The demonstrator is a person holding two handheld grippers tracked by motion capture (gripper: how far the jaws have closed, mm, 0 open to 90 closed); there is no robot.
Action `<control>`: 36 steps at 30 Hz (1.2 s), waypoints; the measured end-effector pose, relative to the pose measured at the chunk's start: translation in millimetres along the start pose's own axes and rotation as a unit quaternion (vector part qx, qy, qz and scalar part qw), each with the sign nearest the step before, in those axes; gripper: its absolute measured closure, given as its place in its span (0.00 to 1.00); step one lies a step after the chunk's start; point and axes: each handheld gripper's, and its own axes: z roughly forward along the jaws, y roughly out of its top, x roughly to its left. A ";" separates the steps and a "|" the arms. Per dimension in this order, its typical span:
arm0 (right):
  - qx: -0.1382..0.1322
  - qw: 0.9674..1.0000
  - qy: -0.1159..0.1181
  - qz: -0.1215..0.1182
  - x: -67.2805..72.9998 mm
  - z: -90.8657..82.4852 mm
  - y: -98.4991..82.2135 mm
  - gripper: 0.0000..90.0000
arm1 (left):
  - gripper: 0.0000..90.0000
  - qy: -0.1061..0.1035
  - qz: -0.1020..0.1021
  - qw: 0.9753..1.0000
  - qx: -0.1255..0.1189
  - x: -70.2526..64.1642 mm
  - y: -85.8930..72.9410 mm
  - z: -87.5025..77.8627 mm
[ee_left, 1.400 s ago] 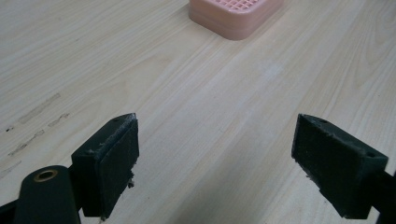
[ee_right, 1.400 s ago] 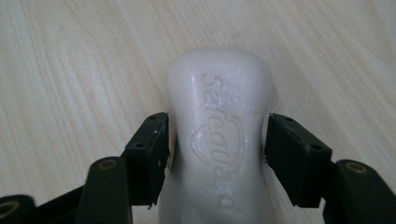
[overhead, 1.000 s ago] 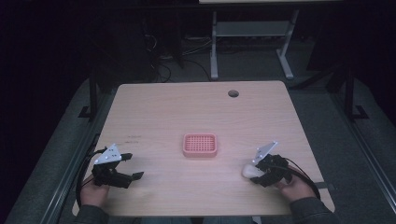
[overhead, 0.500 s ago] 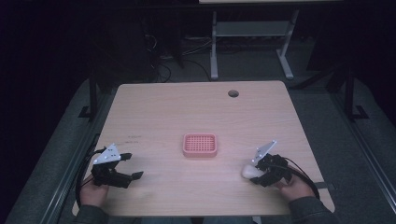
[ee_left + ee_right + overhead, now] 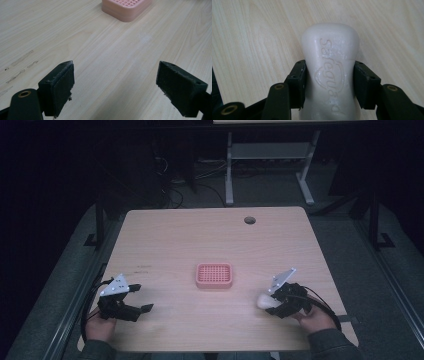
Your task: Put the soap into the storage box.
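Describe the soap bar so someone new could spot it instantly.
Start at the wooden table, then go to its near right corner, right of the pink grid tray. There the right gripper clamps the soap bar: the only white thing, with Safeguard embossed on top.

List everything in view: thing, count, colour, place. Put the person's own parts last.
soap bar: one, white, near the table's right front, clamped between the right jaws.
soap dish: one, pink, gridded top, at the table's middle.
table: one, light wood, with a dark round hole near its far edge.
desk frame: one, pale grey, on the floor behind the table.
left hand-held gripper: one, black, jaws open, at the table's left front.
right hand-held gripper: one, black, shut on the soap bar.
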 end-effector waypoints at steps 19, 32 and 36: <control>-0.016 1.000 0.020 -0.013 -11.9 -5.5 28.6 0.54 | 0.16 -0.002 0.001 1.000 0.000 -0.7 0.3 0.6; -0.012 0.999 0.032 -0.021 -16.8 1.5 40.6 0.54 | 0.16 -0.003 0.000 1.000 -0.001 -0.7 0.3 0.5; -0.011 0.999 0.035 -0.023 -18.1 2.3 43.3 0.54 | 0.16 -0.003 0.003 1.000 -0.001 -0.4 0.5 0.6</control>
